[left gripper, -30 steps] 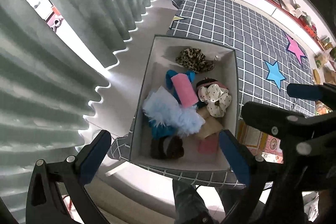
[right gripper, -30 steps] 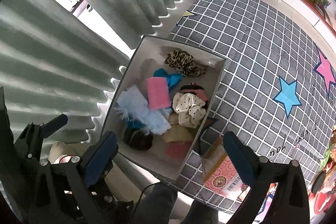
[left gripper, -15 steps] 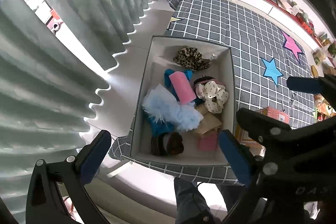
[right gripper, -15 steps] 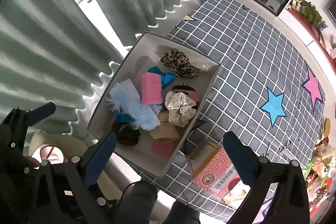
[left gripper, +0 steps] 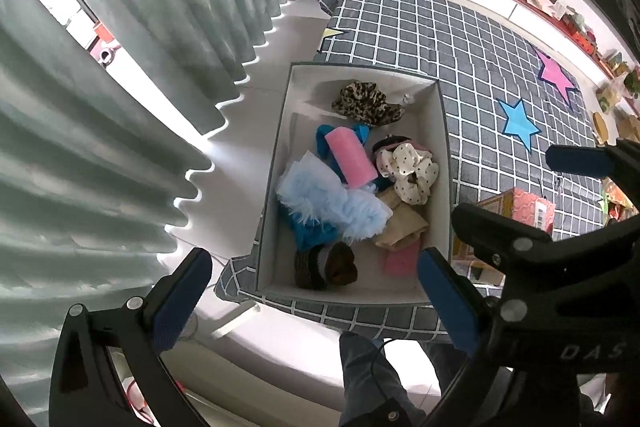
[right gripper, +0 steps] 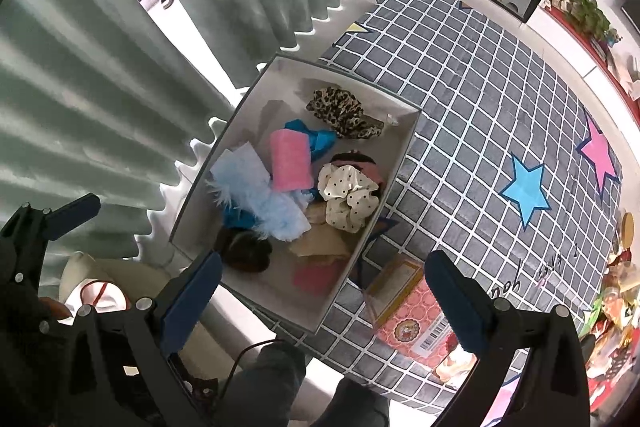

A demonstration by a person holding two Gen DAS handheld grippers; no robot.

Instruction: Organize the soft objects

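**Inspector:** Box (left gripper: pixel 362 293) first. Where does it stand, and what has changed?

**Assistant:** White open box on the checked bed cover (left gripper: pixel 452 39), at its curtain-side corner. Over the last second both cameras have drawn back and up, so the box now shows smaller in each view. Nothing inside it has shifted.

**Inspector:** Contents, left to right?

**Assistant:** In the left wrist view: pale blue fluffy piece (left gripper: pixel 328 201) at 9 o'clock of the pile, pink roll (left gripper: pixel 350 157) in the middle, polka-dot scrunchie (left gripper: pixel 412 171) at 3 o'clock. Leopard-print scrunchie (left gripper: pixel 366 103) lies apart at 12 o'clock; a dark brown piece (left gripper: pixel 326 265) sits at 6 o'clock.

**Inspector:** Grippers?

**Assistant:** Left gripper (left gripper: pixel 316 291) has its jaws spread wide, holding nothing. Right gripper (right gripper: pixel 324 291) likewise: jaws wide apart, empty, well above the box. A pink carton (right gripper: pixel 408 311) sits just beside the box on the bed.

**Inspector:** Meaning for the task?

**Assistant:** My judgement: the soft objects are gathered in the box, and the pull-back suggests the work is at or near its end.
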